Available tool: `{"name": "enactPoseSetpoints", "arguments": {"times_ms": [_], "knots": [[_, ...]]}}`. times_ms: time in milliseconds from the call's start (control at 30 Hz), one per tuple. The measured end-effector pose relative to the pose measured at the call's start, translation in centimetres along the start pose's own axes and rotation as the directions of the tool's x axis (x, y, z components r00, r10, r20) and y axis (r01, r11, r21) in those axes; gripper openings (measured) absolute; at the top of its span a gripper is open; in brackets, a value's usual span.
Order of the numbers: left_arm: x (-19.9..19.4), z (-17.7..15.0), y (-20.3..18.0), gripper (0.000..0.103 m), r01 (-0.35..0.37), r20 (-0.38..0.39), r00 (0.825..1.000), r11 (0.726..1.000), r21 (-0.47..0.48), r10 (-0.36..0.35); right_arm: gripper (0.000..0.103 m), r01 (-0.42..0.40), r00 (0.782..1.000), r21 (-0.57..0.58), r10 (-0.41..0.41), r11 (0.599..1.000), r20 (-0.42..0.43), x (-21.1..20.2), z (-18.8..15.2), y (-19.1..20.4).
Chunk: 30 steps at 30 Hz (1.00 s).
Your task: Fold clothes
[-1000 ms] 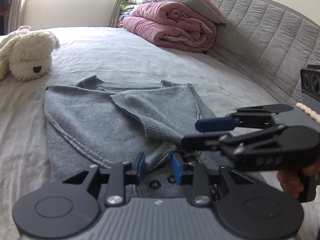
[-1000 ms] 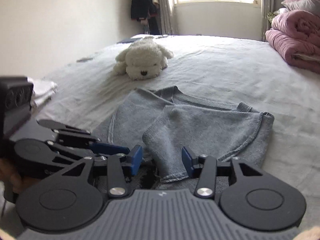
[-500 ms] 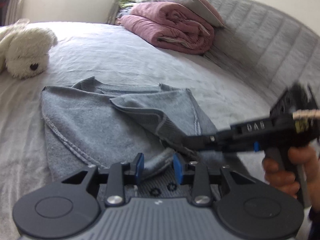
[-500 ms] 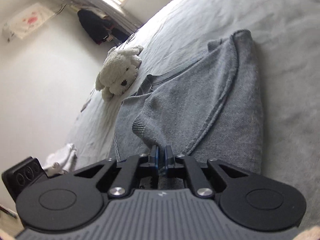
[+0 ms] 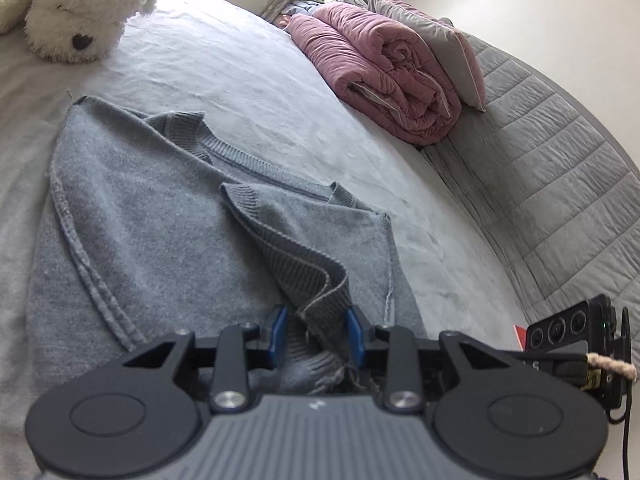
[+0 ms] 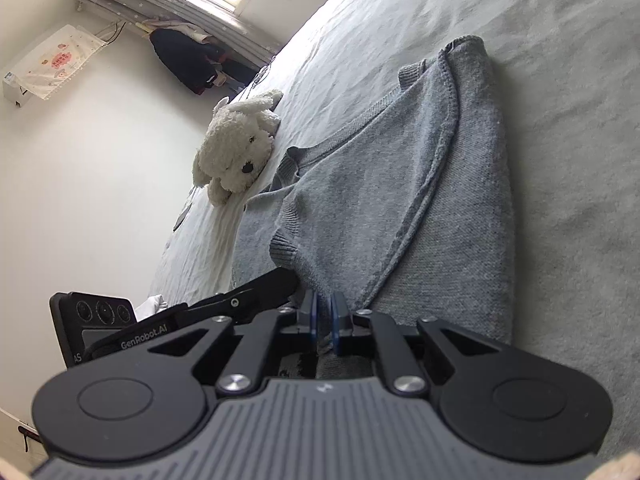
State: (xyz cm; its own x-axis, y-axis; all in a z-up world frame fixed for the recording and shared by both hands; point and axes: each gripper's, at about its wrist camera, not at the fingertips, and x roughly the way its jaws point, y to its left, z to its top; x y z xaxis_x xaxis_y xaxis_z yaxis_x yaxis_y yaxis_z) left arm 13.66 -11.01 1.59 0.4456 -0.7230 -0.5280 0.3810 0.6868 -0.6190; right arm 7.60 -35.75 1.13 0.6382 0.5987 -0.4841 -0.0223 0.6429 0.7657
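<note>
A grey knit sweater (image 5: 160,220) lies on the bed with its sleeves folded across the body. My left gripper (image 5: 316,338) is shut on a bunched fold of its near hem, which fills the gap between the blue pads. In the right wrist view the same sweater (image 6: 400,200) stretches away from my right gripper (image 6: 324,322). Its jaws stand nearly together with a thin edge of knit pinched between the pads, and they are opening slightly. The left gripper's fingers (image 6: 256,292) sit close beside it on the left.
A white plush dog (image 5: 72,12) lies beyond the sweater. A rolled pink quilt (image 5: 384,76) and a grey pillow (image 5: 432,56) rest against the padded headboard (image 5: 560,160). Dark clothes (image 6: 188,60) hang by the window. Grey sheet (image 5: 248,72) surrounds the sweater.
My right gripper went from open to closed on the sweater's near edge and rolled hard. My left gripper rolled too, still holding the hem, and both now sit side by side.
</note>
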Motion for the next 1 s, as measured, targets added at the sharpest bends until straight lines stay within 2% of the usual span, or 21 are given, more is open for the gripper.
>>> {"name": "enactPoseSetpoints", "arguments": {"times_ms": [100,133,233,333,633,800,1000], "knots": [[-0.1,0.0,-0.4,0.018,-0.020,0.003,1.000,1.000,0.000,0.020,0.011,0.015,1.000,-0.022,-0.015,1.000,-0.003,0.1,0.2,0.1],[-0.2,0.0,-0.7,0.015,-0.035,0.002,0.999,0.999,0.004,0.035,0.017,0.017,1.000,-0.035,-0.017,0.999,-0.002,0.0,0.2,0.3],[-1.2,0.0,-1.1,0.011,-0.071,0.015,0.997,0.997,-0.001,0.071,0.018,0.028,0.999,-0.075,-0.027,0.997,0.024,-1.0,0.5,1.0],[-1.7,0.0,-1.1,0.011,-0.092,0.018,0.996,0.995,-0.035,0.093,0.018,0.056,0.998,-0.111,-0.051,0.992,0.043,-1.5,0.7,1.3],[-2.4,-0.4,-1.8,0.010,-0.127,0.007,0.992,0.983,-0.132,0.129,0.018,0.136,0.991,-0.214,-0.136,0.967,0.017,-0.5,-0.5,1.9],[-2.8,-0.9,-1.7,0.009,-0.161,0.014,0.986,0.977,-0.137,0.165,0.017,0.152,0.988,-0.237,-0.152,0.959,0.019,-0.6,-1.1,2.0],[-3.7,-1.3,-2.3,0.009,-0.138,0.034,0.989,0.982,-0.129,0.144,0.018,0.154,0.988,-0.298,-0.150,0.942,0.037,-0.2,-1.1,3.2]]}}
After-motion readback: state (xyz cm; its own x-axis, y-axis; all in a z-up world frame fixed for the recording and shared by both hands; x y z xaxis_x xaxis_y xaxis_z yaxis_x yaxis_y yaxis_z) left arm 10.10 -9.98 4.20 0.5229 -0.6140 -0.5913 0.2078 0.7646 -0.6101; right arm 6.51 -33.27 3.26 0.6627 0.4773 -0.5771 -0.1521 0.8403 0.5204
